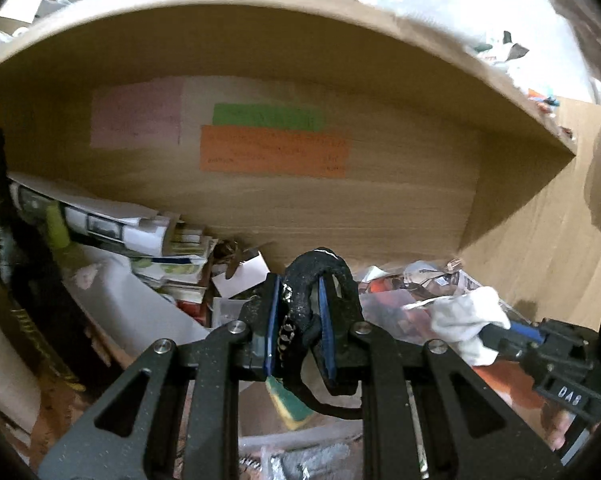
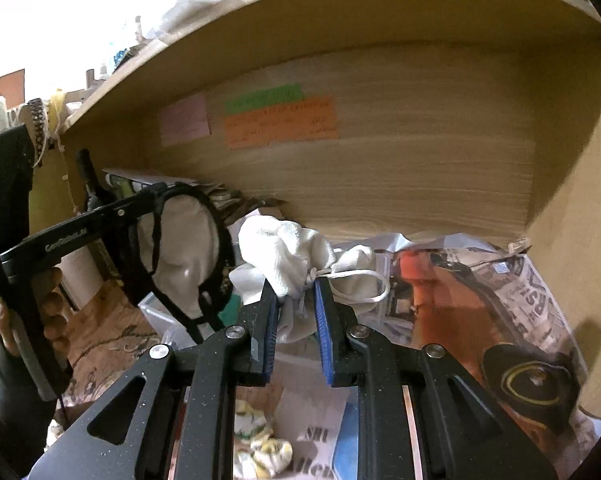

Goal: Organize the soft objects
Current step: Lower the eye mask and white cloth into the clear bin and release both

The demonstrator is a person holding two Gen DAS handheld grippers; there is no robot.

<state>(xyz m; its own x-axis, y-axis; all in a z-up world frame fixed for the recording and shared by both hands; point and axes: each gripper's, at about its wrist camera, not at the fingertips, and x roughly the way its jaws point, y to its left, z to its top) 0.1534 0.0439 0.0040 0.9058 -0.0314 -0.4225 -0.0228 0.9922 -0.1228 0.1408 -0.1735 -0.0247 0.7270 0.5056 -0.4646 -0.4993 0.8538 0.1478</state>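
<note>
Left wrist view: the left gripper is clamped on a black, lace-edged strappy garment in front of the wooden shelf. To its right, the right gripper pinches a soft white terry cloth, angled downward toward the shelf.

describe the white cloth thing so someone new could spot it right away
Look into the wooden shelf bay with coloured notes on its back wall. Over the clutter at its bottom, the right tongs pinch a white terry pouch. Unlike the dark strappy item beside it, it is plain white with a looped drawstring.
</note>
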